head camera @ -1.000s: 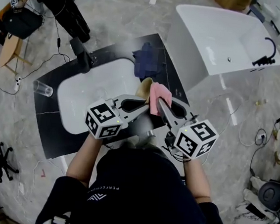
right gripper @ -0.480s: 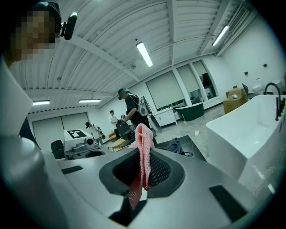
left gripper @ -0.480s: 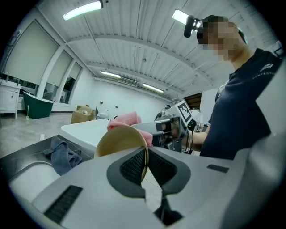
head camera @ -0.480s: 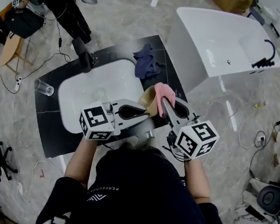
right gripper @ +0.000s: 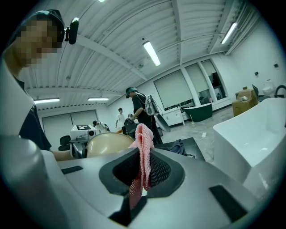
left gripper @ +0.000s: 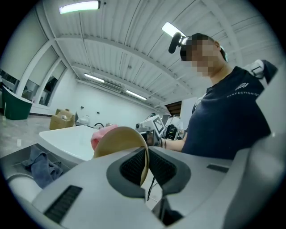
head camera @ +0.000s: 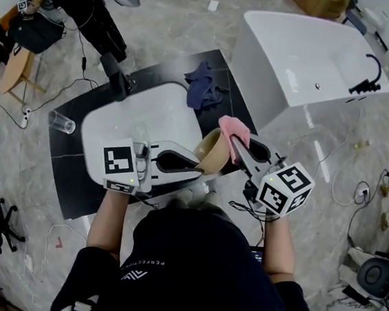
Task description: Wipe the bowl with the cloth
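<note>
A tan bowl [head camera: 210, 153] is held on its side above the sink's near right edge, its rim clamped between the fingers of my left gripper [head camera: 192, 162], which is shut on it. In the left gripper view the bowl's rim [left gripper: 119, 139] stands between the pads, with the pink cloth [left gripper: 100, 136] behind it. My right gripper [head camera: 239, 148] is shut on the pink cloth [head camera: 231, 128], which rests against the bowl's far right side. In the right gripper view the cloth [right gripper: 144, 150] hangs between the pads, with the bowl [right gripper: 106, 143] to its left.
Below lies a white sink basin [head camera: 124, 134] in a black counter [head camera: 67, 179] with a black faucet [head camera: 117, 75]. A dark blue rag [head camera: 203, 83] lies on the counter's far side, a clear glass [head camera: 61, 123] at its left. A white bathtub [head camera: 309, 53] stands at the right.
My left gripper has swung left and turned, drawing the bowl nearer to the person and tipping it onto its side. The right gripper with the pink cloth has shifted slightly right, staying against the bowl.
</note>
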Demonstrator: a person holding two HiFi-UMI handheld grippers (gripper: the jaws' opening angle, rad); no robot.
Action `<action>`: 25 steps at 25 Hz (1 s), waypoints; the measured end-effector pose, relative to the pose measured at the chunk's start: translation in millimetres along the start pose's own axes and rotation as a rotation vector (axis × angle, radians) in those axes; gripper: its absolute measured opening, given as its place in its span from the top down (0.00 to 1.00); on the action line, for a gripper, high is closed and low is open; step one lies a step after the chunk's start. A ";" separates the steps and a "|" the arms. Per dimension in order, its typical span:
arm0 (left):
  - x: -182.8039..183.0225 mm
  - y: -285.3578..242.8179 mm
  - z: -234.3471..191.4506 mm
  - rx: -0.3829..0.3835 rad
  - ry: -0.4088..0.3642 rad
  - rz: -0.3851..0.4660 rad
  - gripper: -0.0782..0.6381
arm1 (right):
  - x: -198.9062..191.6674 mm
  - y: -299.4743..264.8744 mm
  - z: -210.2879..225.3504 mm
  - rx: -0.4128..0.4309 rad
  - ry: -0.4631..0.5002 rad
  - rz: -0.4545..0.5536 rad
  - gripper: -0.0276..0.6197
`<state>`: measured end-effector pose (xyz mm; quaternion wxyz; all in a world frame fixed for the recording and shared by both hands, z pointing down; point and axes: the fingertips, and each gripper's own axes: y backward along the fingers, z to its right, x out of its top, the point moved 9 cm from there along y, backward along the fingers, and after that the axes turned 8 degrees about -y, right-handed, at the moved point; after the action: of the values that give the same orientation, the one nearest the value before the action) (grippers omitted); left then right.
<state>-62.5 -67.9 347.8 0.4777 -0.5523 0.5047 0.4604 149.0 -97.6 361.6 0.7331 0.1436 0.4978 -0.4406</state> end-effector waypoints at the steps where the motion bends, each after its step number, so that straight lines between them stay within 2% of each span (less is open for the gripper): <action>1: 2.5 1.7 1.1 -0.014 -0.001 0.017 0.86 | -0.9 0.1 0.3 0.014 0.006 -0.009 0.88; 8: 15.7 4.4 1.1 -0.011 -0.009 0.104 0.86 | -8.8 -0.3 4.3 0.080 -0.048 0.005 0.88; 13: 27.8 4.9 0.4 -0.001 -0.032 0.171 0.86 | -14.4 -4.9 0.2 0.109 -0.032 -0.020 0.88; 19: 36.3 5.2 -9.6 0.054 -0.045 0.224 0.86 | -19.5 -15.9 -14.6 0.186 0.003 -0.046 0.88; 25: 36.1 4.9 -21.2 0.117 -0.036 0.238 0.86 | -20.3 -20.4 -21.2 0.214 0.017 -0.065 0.88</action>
<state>-64.5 -93.4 314.3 0.4602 -0.4513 0.5841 0.4933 117.8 -85.3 373.8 0.6947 0.2086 0.4582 -0.5137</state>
